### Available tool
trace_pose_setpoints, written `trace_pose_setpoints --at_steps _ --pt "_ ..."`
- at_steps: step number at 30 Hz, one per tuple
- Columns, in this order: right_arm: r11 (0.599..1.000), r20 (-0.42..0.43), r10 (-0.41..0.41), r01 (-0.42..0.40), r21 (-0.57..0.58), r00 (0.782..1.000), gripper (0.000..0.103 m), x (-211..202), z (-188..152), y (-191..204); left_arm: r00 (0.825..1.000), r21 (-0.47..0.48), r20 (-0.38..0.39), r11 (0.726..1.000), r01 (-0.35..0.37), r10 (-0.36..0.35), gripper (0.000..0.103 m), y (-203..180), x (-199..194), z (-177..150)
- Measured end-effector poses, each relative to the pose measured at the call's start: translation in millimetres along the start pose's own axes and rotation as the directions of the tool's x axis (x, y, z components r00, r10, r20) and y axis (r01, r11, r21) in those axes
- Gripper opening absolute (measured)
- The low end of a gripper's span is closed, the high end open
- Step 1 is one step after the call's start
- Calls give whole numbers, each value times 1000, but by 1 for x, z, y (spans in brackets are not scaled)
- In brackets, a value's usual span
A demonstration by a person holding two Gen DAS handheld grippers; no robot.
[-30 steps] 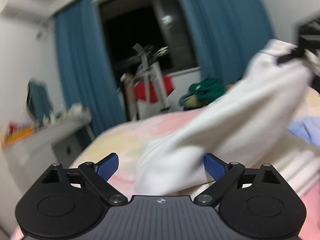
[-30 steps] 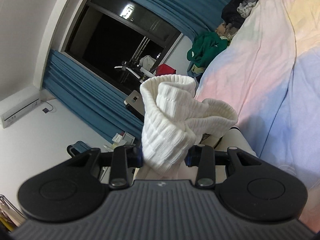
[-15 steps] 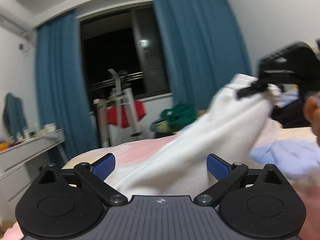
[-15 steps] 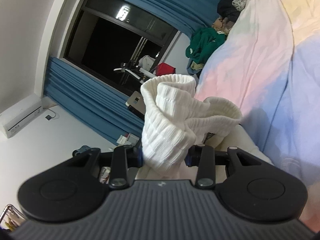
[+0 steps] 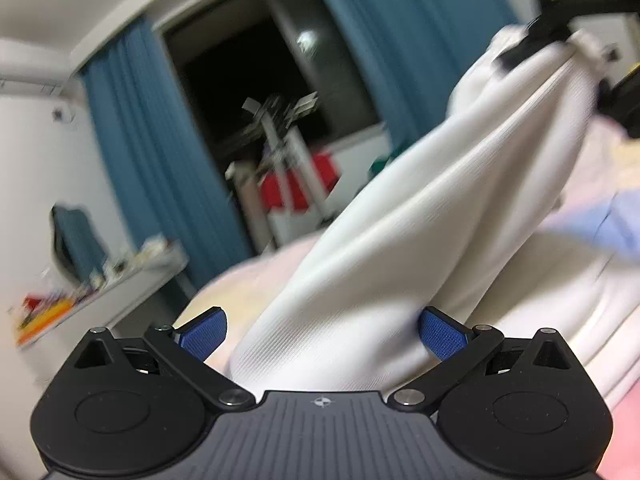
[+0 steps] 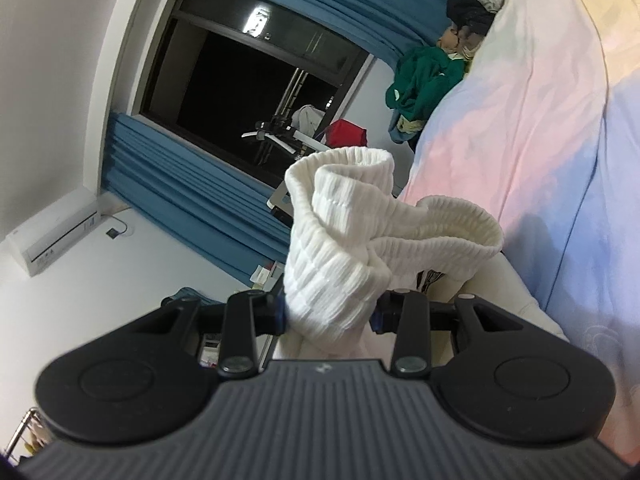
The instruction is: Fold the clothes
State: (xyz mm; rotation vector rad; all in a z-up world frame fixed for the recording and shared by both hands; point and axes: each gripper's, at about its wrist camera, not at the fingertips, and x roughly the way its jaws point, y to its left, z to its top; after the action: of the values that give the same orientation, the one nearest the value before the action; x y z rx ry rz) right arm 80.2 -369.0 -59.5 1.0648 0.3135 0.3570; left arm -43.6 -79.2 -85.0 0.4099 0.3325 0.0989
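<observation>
A white ribbed garment (image 5: 400,260) stretches from the bed up to the top right, where my right gripper (image 5: 556,40) holds its end. In the right wrist view the ribbed hem (image 6: 340,240) bunches between the jaws of the right gripper (image 6: 330,314), which is shut on it. My left gripper (image 5: 322,334) sits low at the garment's lower part and its jaws are opening. The cloth lies between its blue pads (image 5: 202,336). The left pad stands clear of the cloth and the right one is at its edge.
The bed (image 6: 540,120) has a pastel pink, yellow and blue sheet. A light blue garment (image 5: 600,220) lies on it at the right. A green pile of clothes (image 6: 424,76), a drying rack (image 5: 288,152) and a cluttered desk (image 5: 120,276) stand by the dark window.
The left gripper's jaws have spread a little wider around the white garment, and its view has rolled and shifted. The right gripper's hold on the hem looks the same.
</observation>
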Motion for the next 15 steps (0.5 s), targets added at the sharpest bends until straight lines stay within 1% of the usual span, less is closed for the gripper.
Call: trace_pose_setpoints --at_steps 1,2,4,5,6,8,10,12,15 --pt "1000 -1 -2 2 8 1000 40 0 0 -1 999 -26 -47 1000 -10 8 103 8 3 -4" --pt "1000 -1 -5 5 11 1000 40 0 0 -1 995 -77 -98 997 -33 26 100 19 6 -9" --pt "1000 7 -18 18 11 1000 40 -2 0 -1 978 -186 -201 978 -99 61 98 44 11 -18" --pt "1000 10 -28 28 10 1000 40 -3 0 -1 970 -268 -239 957 -108 43 98 59 15 -23" --pt "999 11 -38 38 11 999 40 -4 -1 -2 963 -358 -271 927 -111 10 99 76 18 -28" --pt "999 0 -50 50 7 999 40 -4 -2 -3 958 -451 -284 888 -93 -44 99 93 21 -33" --pt "998 -12 -66 65 -8 998 40 -3 -5 -3 959 -454 -281 886 -97 -39 99 98 23 -30" --pt "994 -13 -99 98 -49 995 40 -5 -8 0 963 -458 -266 883 -98 -32 99 99 23 -26" --pt "980 -15 -174 172 -96 985 40 -8 -11 -2 963 -500 -263 862 -84 -59 98 110 29 -22"
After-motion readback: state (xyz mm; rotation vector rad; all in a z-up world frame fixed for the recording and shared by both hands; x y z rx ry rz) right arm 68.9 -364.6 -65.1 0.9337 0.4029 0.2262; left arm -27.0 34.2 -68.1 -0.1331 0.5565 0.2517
